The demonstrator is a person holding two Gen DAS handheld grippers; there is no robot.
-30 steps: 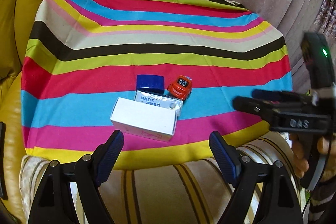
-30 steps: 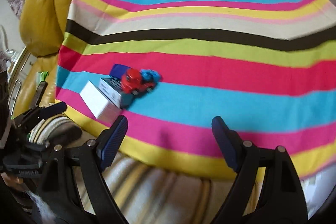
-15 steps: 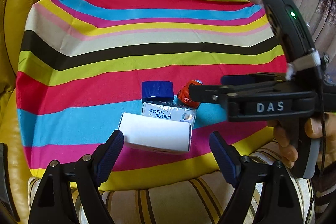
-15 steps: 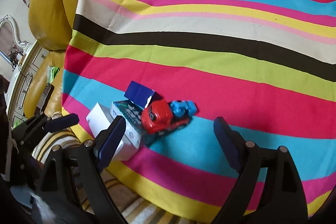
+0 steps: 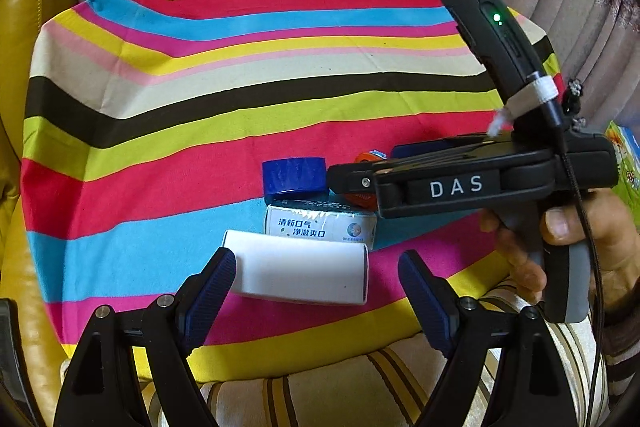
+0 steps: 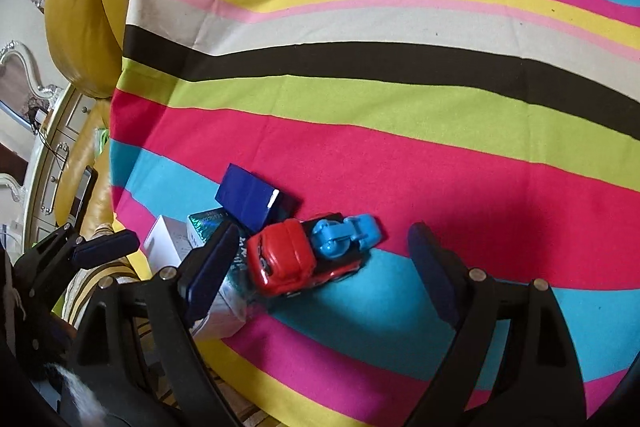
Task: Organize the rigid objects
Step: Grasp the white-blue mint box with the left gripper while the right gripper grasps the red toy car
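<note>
Right claw [image 6: 320, 267], spread and just widened, now straddling red toy truck [image 6: 288, 263]; left claw [image 5: 316, 283], spread, nearer white box [image 5: 300, 275] — pickups likely next.

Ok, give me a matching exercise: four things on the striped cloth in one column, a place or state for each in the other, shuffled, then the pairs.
Things:
1. white box
2. printed teal box
3. dark blue box
4. red toy truck

Places or states:
A. carries a light blue load
B. farthest of the boxes from the left gripper
C. lies between that gripper's open jaws
D. middle of the three boxes

Pairs: 1-C, 2-D, 3-B, 4-A
</note>
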